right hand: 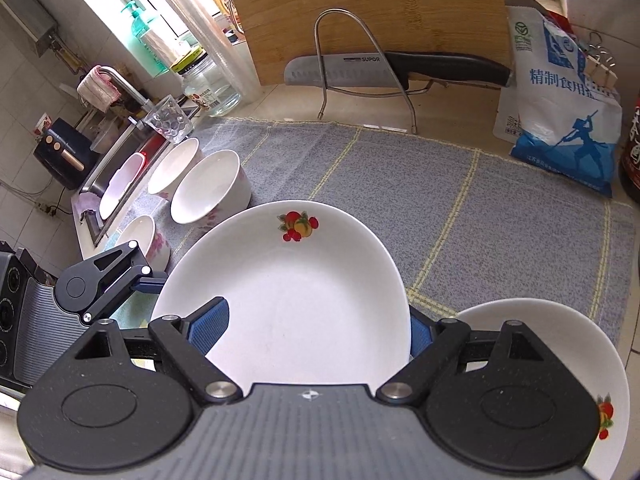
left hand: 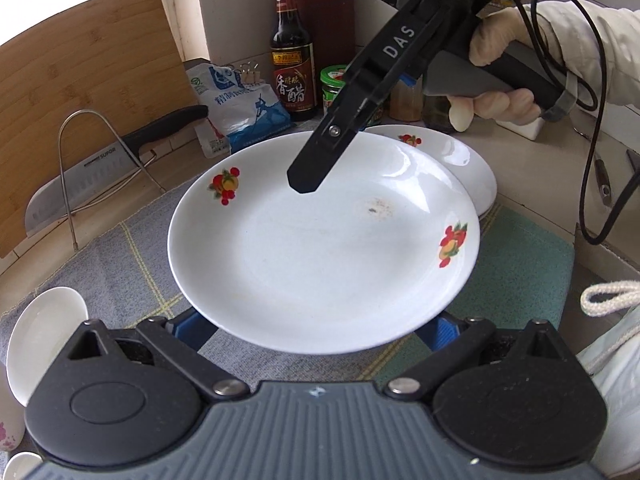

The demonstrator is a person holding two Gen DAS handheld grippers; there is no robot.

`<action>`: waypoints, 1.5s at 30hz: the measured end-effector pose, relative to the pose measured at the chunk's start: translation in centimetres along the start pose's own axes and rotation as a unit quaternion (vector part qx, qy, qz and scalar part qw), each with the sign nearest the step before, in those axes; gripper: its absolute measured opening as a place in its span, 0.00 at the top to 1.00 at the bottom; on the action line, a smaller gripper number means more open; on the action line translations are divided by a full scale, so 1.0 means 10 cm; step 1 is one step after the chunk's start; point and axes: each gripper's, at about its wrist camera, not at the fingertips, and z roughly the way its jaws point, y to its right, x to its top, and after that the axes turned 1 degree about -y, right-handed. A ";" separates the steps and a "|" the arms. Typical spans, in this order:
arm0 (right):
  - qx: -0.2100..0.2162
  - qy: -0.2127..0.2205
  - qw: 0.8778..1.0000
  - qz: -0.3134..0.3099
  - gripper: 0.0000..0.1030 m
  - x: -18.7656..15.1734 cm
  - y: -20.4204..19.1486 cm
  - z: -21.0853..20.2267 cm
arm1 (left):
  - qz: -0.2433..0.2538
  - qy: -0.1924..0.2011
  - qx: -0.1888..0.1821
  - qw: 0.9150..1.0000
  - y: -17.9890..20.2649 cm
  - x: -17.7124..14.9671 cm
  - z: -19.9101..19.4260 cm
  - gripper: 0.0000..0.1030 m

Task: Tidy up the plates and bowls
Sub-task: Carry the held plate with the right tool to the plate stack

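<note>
A white plate with fruit prints (left hand: 320, 248) is held above the grey checked mat (left hand: 120, 264). My left gripper (left hand: 316, 330) is shut on its near rim, and my right gripper (left hand: 304, 182) is shut on its far rim. In the right wrist view the same plate (right hand: 296, 292) sits between the blue pads (right hand: 210, 326) of the right gripper (right hand: 316, 332). A second fruit-print plate (left hand: 460, 160) lies on the mat behind it, partly covered; it also shows in the right wrist view (right hand: 560, 360). Several white bowls (right hand: 208, 186) stand at the mat's left end.
A bamboo cutting board (right hand: 360, 16) and a knife (right hand: 392, 66) in a wire rack stand at the back. A salt bag (right hand: 560, 120), vinegar bottle (left hand: 292, 60) and jars (left hand: 334, 88) line the wall. A glass (right hand: 170, 118) and the sink (right hand: 116, 152) are left.
</note>
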 end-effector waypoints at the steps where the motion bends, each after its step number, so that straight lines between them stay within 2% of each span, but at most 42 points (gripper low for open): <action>1: -0.004 0.003 1.000 0.004 0.11 -0.03 0.02 -0.03 | 0.003 0.001 -0.004 1.000 0.02 0.02 0.02 0.02; 17: -0.046 0.041 0.996 0.072 0.11 -0.51 0.38 -0.42 | 0.064 -0.001 -0.065 0.996 0.29 0.29 0.35 0.02; 32: -0.046 0.057 0.991 0.109 0.11 -0.70 0.79 -0.50 | 0.085 -0.023 -0.080 0.993 0.31 0.46 0.63 0.02; 45: -0.046 0.061 0.989 0.127 0.11 -0.77 0.95 -0.50 | 0.111 -0.040 -0.084 0.990 0.30 0.55 0.77 0.02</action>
